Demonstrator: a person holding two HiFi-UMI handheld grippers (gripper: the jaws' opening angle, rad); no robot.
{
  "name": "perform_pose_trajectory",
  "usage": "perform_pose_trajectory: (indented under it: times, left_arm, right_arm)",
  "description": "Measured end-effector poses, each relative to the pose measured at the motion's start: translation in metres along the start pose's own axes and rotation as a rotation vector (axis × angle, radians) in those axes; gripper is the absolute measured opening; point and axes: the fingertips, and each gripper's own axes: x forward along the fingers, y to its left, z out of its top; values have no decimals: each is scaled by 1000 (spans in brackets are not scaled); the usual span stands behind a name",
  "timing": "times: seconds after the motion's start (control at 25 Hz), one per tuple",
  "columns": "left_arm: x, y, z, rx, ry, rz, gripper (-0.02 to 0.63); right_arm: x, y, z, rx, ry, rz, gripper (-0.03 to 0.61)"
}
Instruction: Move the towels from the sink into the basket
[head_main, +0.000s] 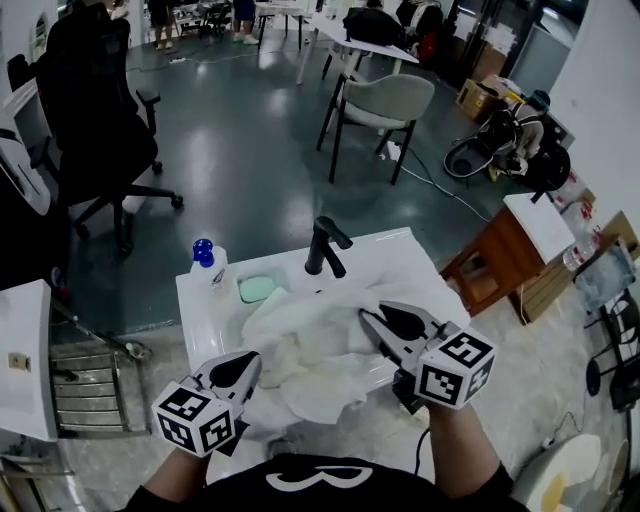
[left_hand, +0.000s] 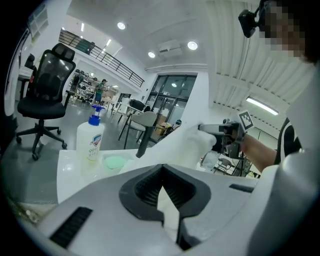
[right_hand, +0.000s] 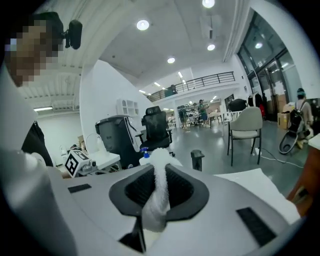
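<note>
A white towel (head_main: 300, 345) is bunched up and lifted over the white sink (head_main: 405, 250), stretched between both grippers. My left gripper (head_main: 250, 362) is shut on the towel's near left part, and a white fold (left_hand: 167, 207) shows pinched between its jaws (left_hand: 165, 190). My right gripper (head_main: 368, 318) is shut on the towel's right side. In the right gripper view a rolled strip of towel (right_hand: 159, 190) runs up through the jaws (right_hand: 157, 185). The left gripper view shows the right gripper (left_hand: 204, 128) holding the towel's raised end (left_hand: 185, 145).
A black faucet (head_main: 325, 245) stands at the sink's back. A soap bottle with a blue cap (head_main: 205, 262) and a green soap dish (head_main: 256, 289) sit at its left. A metal rack (head_main: 90, 385) stands to the left, a wooden cabinet (head_main: 500, 255) to the right.
</note>
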Motion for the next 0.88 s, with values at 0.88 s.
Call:
perform_pose_trajectory:
  times: [0.88]
  left_arm:
    - [56,-147,18,81,-2,12,6]
  right_arm:
    - [-215,-52,104,-168,-299,-73,60]
